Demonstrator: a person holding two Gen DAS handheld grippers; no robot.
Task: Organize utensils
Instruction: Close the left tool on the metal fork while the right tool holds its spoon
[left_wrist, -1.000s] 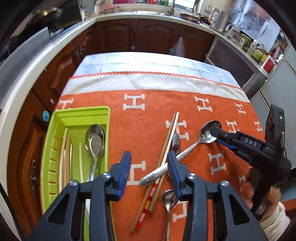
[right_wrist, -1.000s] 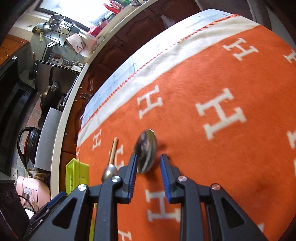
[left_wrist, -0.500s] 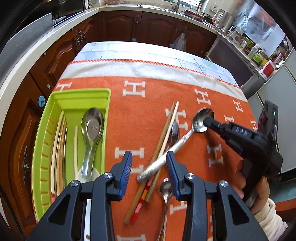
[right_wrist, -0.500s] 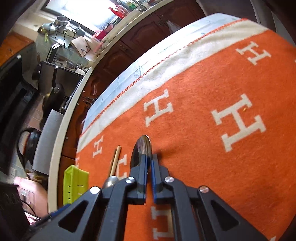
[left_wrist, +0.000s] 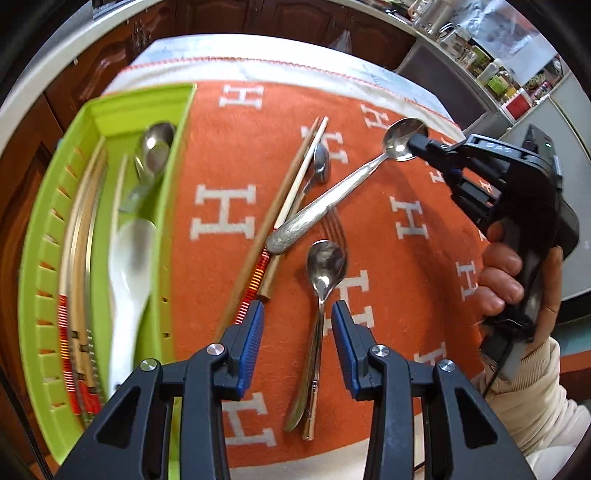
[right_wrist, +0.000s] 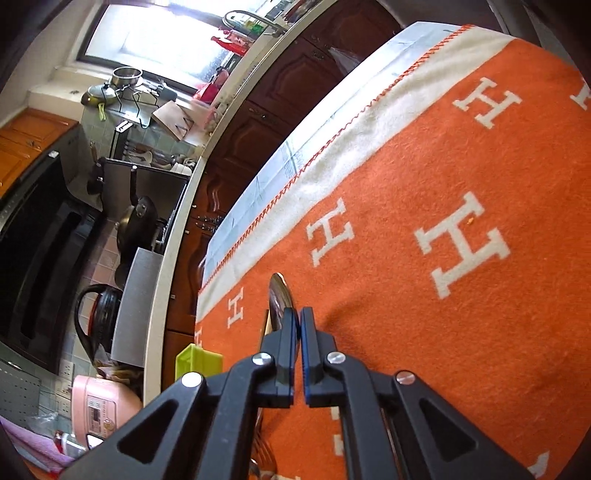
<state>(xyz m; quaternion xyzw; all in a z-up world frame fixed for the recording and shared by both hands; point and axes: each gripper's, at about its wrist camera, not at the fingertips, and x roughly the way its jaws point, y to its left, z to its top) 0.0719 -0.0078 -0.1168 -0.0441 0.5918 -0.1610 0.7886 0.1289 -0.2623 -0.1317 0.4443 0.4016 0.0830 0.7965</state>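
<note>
- An orange blanket with white H letters and a cream border covers the table; dark wood cabinets and a pale counter run behind
- Right gripper is clamped on the bowl of a large spoon, at 2 o'clock
- Left gripper hangs parted over a small spoon
- Green tray at 9 o'clock holds chopsticks and spoons; loose chopsticks lie centre

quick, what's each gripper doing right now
left gripper: open, holding nothing, above a spoon
right gripper: shut on the long spoon's bowl
</note>
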